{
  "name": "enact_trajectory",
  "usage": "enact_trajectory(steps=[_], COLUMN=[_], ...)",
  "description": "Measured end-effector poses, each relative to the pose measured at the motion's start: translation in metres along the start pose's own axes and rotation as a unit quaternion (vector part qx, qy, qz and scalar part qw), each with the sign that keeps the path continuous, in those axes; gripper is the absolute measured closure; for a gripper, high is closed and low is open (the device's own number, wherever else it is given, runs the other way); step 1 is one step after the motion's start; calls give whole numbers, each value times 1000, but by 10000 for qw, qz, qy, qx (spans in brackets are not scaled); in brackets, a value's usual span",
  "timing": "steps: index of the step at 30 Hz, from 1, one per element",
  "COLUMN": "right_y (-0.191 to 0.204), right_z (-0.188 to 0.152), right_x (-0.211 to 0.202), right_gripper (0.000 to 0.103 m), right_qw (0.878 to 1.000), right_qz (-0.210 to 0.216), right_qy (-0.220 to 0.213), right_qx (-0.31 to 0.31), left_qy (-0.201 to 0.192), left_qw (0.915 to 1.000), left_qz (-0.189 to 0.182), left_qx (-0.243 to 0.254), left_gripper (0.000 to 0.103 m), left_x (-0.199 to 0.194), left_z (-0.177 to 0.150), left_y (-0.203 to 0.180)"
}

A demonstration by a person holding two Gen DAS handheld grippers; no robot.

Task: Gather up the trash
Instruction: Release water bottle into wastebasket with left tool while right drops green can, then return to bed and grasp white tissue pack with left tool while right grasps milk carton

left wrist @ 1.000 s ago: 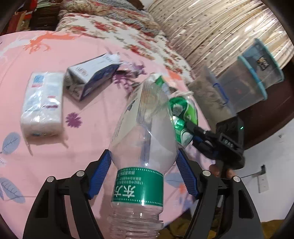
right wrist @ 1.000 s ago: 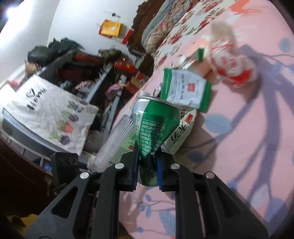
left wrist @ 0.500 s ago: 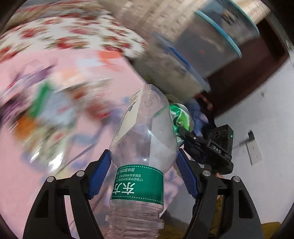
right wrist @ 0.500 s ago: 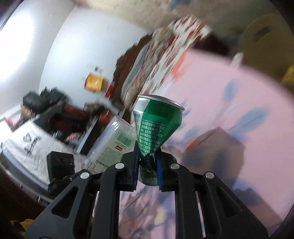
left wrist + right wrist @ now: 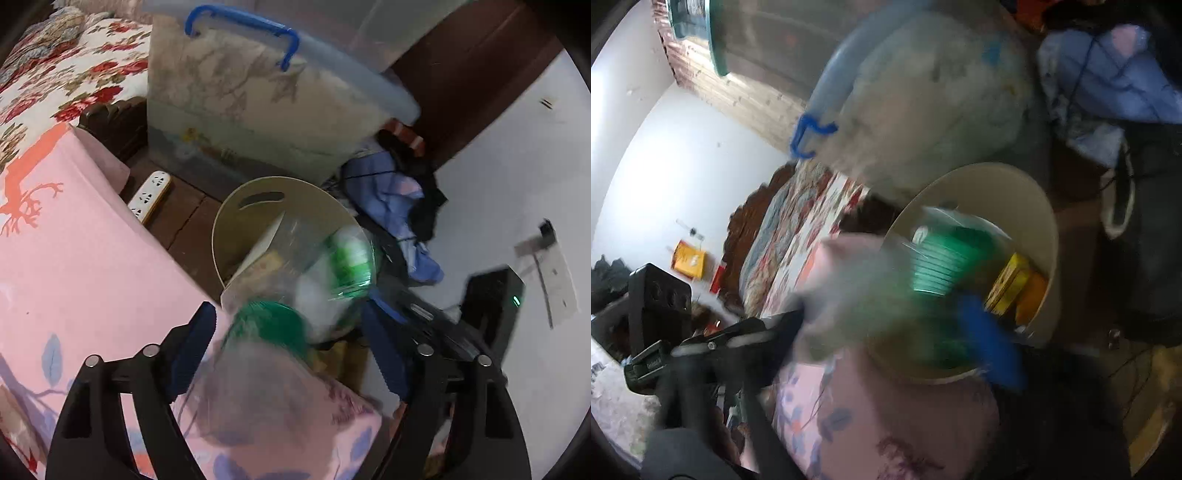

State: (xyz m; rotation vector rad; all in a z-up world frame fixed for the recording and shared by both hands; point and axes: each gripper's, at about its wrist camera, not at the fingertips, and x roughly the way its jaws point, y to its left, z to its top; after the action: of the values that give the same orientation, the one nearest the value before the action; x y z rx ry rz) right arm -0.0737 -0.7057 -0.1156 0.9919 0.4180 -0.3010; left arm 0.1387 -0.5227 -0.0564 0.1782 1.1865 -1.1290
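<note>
Drop step, both hands at the bin.

Left wrist view: left gripper (image 5: 288, 314) points down past the corner of the bed (image 5: 92, 258). Its jaws are opening. The bottle (image 5: 295, 280) sits between the pads but they look clear of it, with a gap showing on both sides, so I read it as let go. It is heavily blurred: green label low, near the pads, clear body reaching up over the near rim of the bin (image 5: 229, 229). The green blur seen through it is likely the can (image 5: 349, 258), over the right side of the bin mouth. The bin stands on the floor just off the bed corner, with a box (image 5: 240, 110) behind it and a power strip (image 5: 151, 194) on the boards to the left.

Right wrist view: very smeared. Right gripper (image 5: 879, 343) has its jaws opening wide, and only one blue pad reads clearly. Nothing is pinched. The can is a green streak ahead of the fingers, over the near-left part of the bin mouth, apart from the pad as far as the blur allows. Yellow packs already lie inside against the right wall.

To do it well: keep both tips over the mouth, not the bed corner, until both pieces clear the rim. The bottle is long and light and could catch the near rim and tip out, so the jaws should go fully wide before the hands pull away. Whether either piece is inside yet, cannot tell.
</note>
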Motion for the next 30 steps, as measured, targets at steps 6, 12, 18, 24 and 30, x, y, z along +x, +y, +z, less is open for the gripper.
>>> enact_trajectory(steps=[6, 12, 18, 24, 30], right_y=[21, 53, 105, 173, 240], right_z=[-14, -50, -99, -168, -241], right_x=[-4, -4, 29, 66, 99], right_gripper=[19, 32, 42, 45, 44], right_qw=[9992, 9963, 9856, 9633, 9325], right_qz=[120, 658, 1000, 1329, 1416], right_qy=[-69, 307, 1095, 1958, 2729], right_qx=[-374, -469, -815, -1264, -1896], left_qy=[-261, -483, -723, -1224, -2027], left_qw=[9994, 9988, 9943, 9723, 8811], left_qz=[-211, -20, 660, 1452, 3331], left_qx=[-17, 81, -427, -1361, -2675], left_gripper=[27, 27, 27, 27, 12], left_x=[-32, -91, -158, -242, -334], left_z=[-24, -97, -194, -281, -353], left_y=[7, 28, 88, 153, 221])
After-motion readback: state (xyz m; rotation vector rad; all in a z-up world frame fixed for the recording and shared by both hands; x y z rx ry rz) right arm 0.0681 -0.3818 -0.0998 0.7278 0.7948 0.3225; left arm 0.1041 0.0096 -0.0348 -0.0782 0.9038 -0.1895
